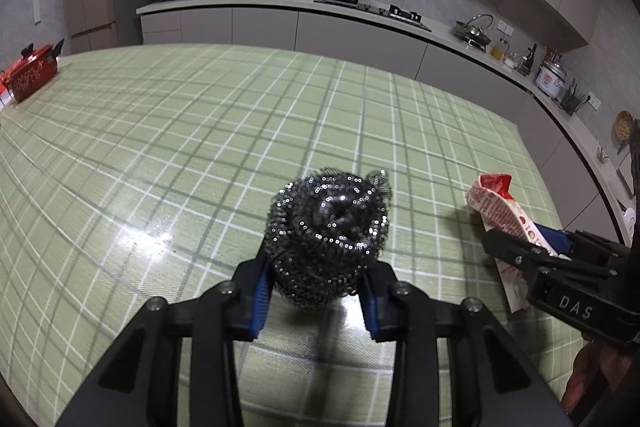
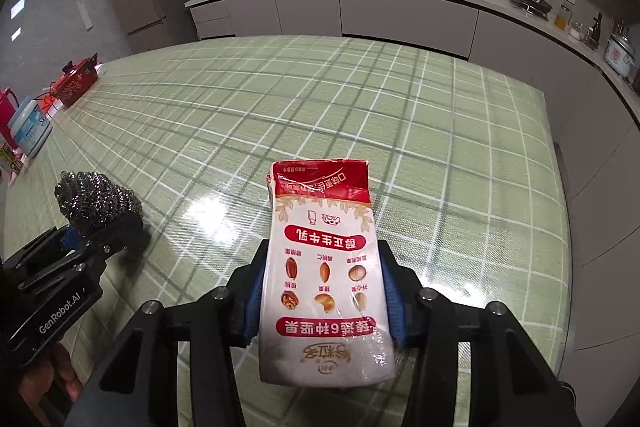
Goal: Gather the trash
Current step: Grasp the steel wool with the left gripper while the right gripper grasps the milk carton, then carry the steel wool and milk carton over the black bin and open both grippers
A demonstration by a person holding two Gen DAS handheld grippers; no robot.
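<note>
Green checked table [image 1: 200, 131]: left claw [image 1: 316, 287] clamps steel scourer [image 1: 328, 231]; right claw [image 2: 324, 303] clamps milk carton [image 2: 324, 267].

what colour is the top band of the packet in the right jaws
Red, above a white body on the packet. It shows best in the right wrist view.

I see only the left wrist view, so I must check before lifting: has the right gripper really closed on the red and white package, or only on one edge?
Observer: The right gripper has a blue pad against each long side of the package, about halfway along it.
Operator: What kind of package is it?
Observer: Its printed face shows six pictures of nuts, upside down to the camera.
Operator: Is anything beside the red pot at the far left?
Observer: Yes, a white and blue tub is nearer to us than the pot.
</note>
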